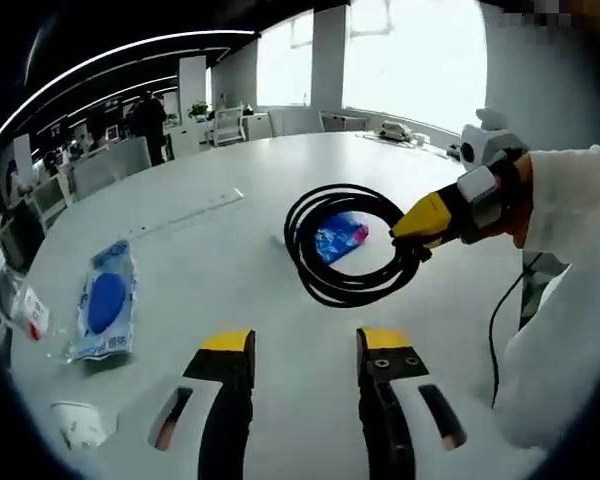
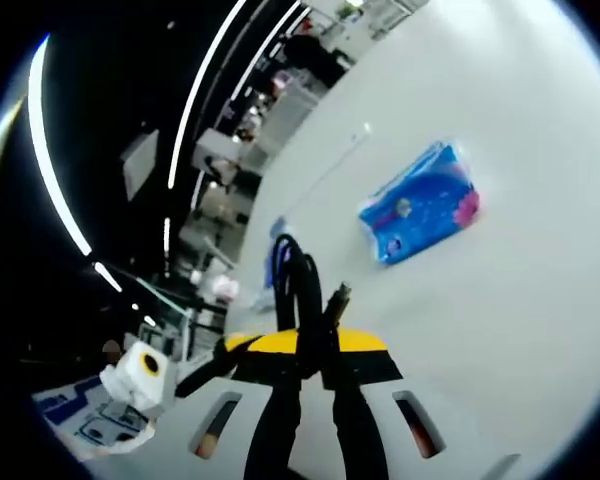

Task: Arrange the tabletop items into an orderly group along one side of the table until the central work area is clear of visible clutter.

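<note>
Right gripper [image 1: 412, 232] clenched on coiled black cable [image 1: 345, 245], lifted above blue tissue packet [image 1: 338, 237]. Left gripper [image 1: 305, 345] released, over white table [image 1: 230, 290].

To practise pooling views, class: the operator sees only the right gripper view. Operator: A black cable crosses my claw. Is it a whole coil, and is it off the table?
Observer: In the left gripper view the right claw pinches a black cable wound in several loops, forming a ring; whether it clears the table I cannot tell.
Operator: Is the other claw free to help?
Observer: Yes, the left claw is open and holds nothing.
</note>
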